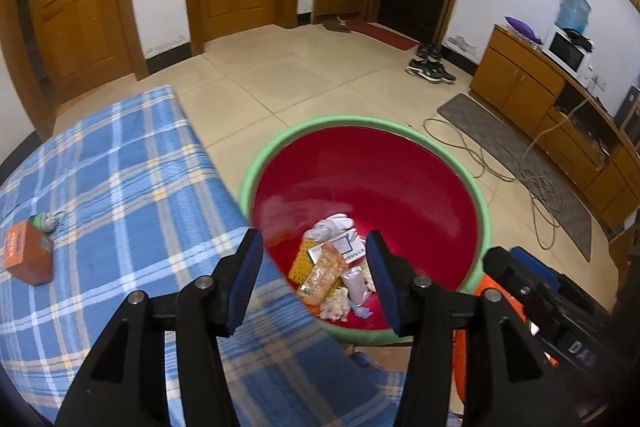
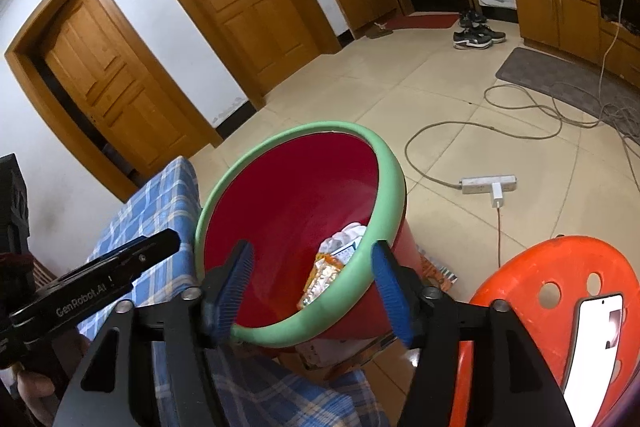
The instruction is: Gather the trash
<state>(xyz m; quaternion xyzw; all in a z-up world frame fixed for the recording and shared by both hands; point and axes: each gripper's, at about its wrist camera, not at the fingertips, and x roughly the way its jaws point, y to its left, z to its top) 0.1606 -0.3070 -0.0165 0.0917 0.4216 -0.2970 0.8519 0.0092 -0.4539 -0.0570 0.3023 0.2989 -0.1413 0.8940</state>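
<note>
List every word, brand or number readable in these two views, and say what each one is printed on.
"GenRobot.AI": white lettering on the black body of the left gripper, seen in the right wrist view.
"DAS": partial pale letters on the black body of the right gripper, seen in the left wrist view; cut off.
Orange box on the checked tablecloth: white print, too blurred to read.
Wrappers in the red bin: print too small to read.
</note>
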